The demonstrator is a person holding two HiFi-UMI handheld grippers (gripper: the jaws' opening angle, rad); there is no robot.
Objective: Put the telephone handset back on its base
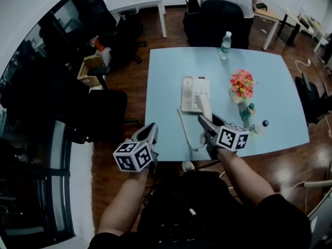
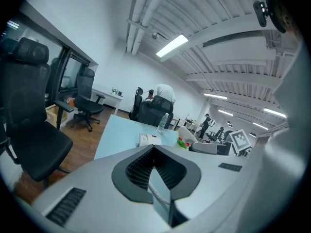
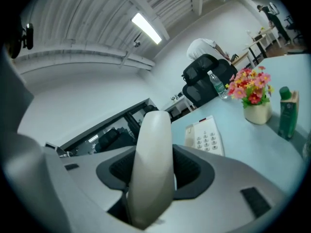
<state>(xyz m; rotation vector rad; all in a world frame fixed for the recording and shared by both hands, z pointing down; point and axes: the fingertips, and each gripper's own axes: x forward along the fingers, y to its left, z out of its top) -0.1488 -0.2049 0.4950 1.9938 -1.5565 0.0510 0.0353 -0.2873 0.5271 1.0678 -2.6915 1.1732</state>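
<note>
My right gripper [image 1: 206, 124] has its jaws wide apart, and they squeeze the white handset [image 3: 154, 159] by its sides. The handset sticks out in front of the jaws, up off the table. So I think I am in the middle of the job: the handset is picked up and on its way, but it is not yet on the base [image 1: 194, 93].

The base lies just ahead of this gripper and a bit to its right, with the buttons facing up. The long empty slot is on the side of the base nearer the handset. Next I should line the handset up with that slot, bring it down flat, then let go. The curly cord [image 1: 185, 131] hangs close on the gripper's left, so I must not snag it.

My left gripper [image 1: 149, 134] waits off to the left, near me, with its jaws together and nothing in them.

The table [image 1: 166, 77] is pale blue and smooth. To the right of my right gripper are flowers [image 1: 241, 83] and a green bottle [image 3: 287, 111]. Far ahead are a water bottle [image 1: 224, 44] and black chairs [image 1: 215, 19]. The floor [image 1: 114, 154] is brown wood.
</note>
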